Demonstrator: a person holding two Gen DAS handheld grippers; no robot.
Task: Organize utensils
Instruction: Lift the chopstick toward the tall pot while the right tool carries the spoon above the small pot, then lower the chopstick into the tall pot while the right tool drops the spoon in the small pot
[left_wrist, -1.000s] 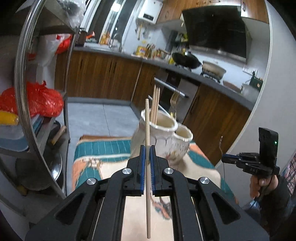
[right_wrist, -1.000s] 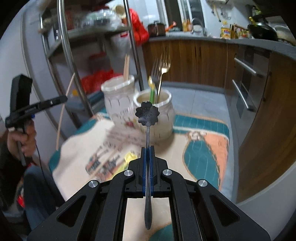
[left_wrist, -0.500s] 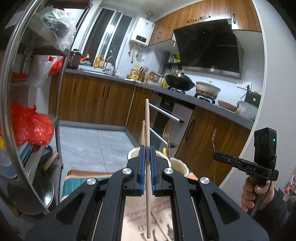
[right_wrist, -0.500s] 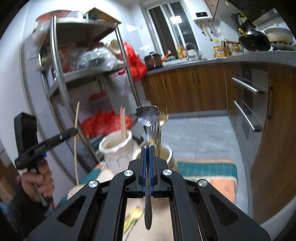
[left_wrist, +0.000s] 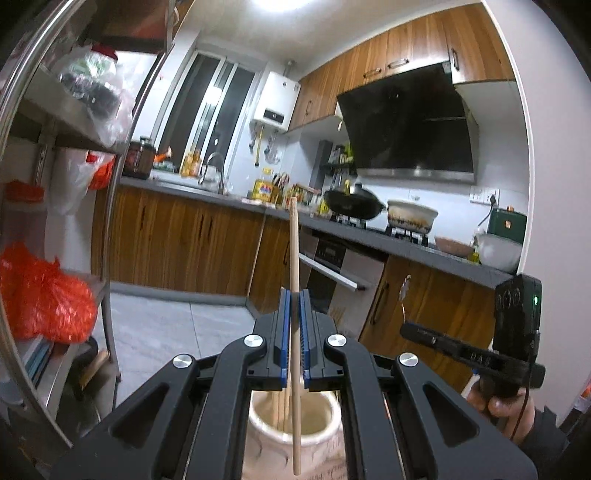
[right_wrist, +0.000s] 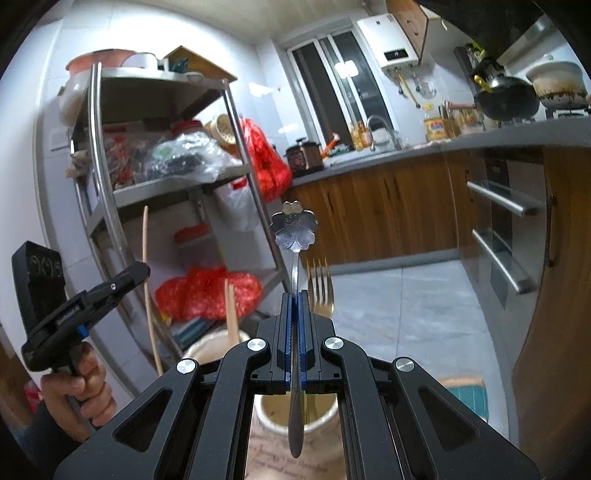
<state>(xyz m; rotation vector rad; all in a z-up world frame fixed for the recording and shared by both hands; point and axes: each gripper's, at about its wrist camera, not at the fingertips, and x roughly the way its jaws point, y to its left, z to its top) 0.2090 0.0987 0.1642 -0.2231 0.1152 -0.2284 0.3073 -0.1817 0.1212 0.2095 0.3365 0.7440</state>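
Observation:
My left gripper (left_wrist: 294, 295) is shut on a wooden chopstick (left_wrist: 294, 258) held upright over a cream ceramic jar (left_wrist: 328, 413) that holds other chopsticks. My right gripper (right_wrist: 294, 297) is shut on a silver spoon with a flower-shaped end (right_wrist: 294, 230), held upright over a second cream jar (right_wrist: 325, 413) that holds a gold fork (right_wrist: 320, 288). The chopstick jar (right_wrist: 207, 345) also shows to its left in the right wrist view. The left gripper (right_wrist: 140, 271) with its chopstick (right_wrist: 147, 280) shows there too, and the right gripper (left_wrist: 406, 328) shows in the left wrist view.
A steel shelf rack (right_wrist: 177, 184) with red bags (left_wrist: 44, 295) stands close on the left. Wooden kitchen cabinets (left_wrist: 177, 240) and an oven (right_wrist: 506, 236) lie behind. A patterned cloth (right_wrist: 465, 395) covers the table under the jars.
Both grippers have risen and moved forward over the jars, tilting up. The jars have dropped to the bottom of each view, beneath the held chopstick and spoon.

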